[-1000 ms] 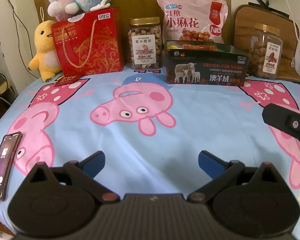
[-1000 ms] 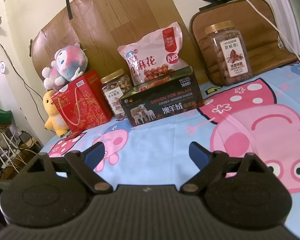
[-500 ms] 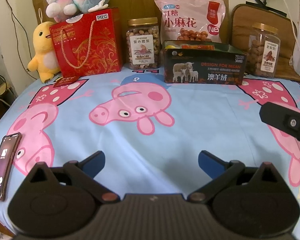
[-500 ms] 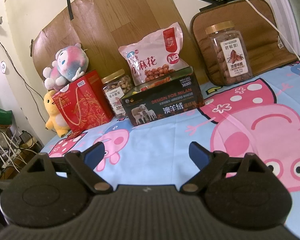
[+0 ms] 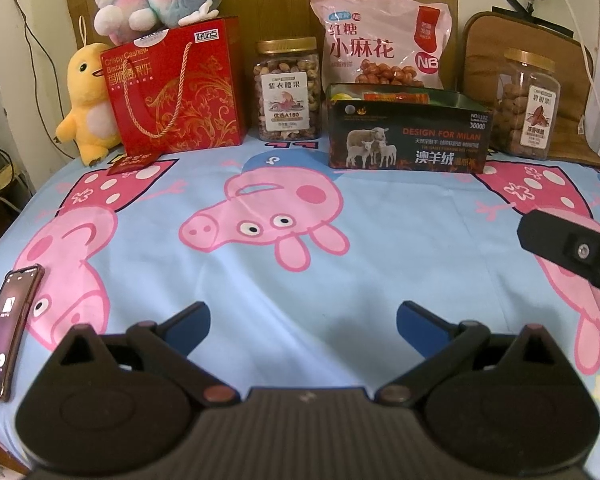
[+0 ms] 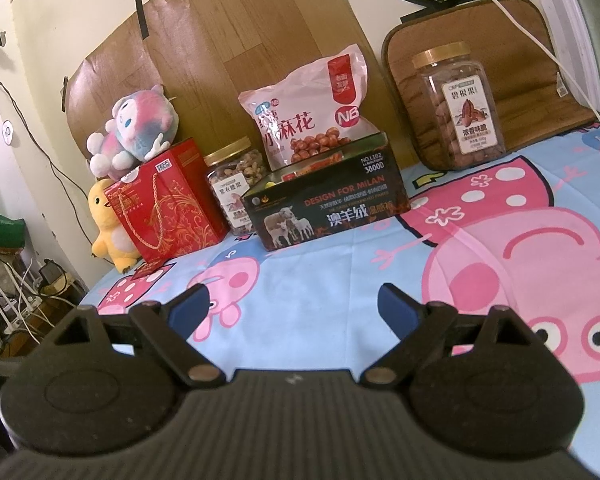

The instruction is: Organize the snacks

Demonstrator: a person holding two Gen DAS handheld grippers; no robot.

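Both grippers, left gripper [image 5: 303, 317] and right gripper [image 6: 293, 307], gape wide before the open dark snack box [image 5: 408, 138].

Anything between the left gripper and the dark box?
Nothing: the left wrist view shows only bare cartoon bedsheet between the open left gripper and the dark box.

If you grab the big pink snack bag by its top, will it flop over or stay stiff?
The pink snack bag is soft plastic leaning against the board, so it will probably sag and crinkle. Its snacks sit low, so the bottom likely swings. The film looks glossy, perhaps slippery.
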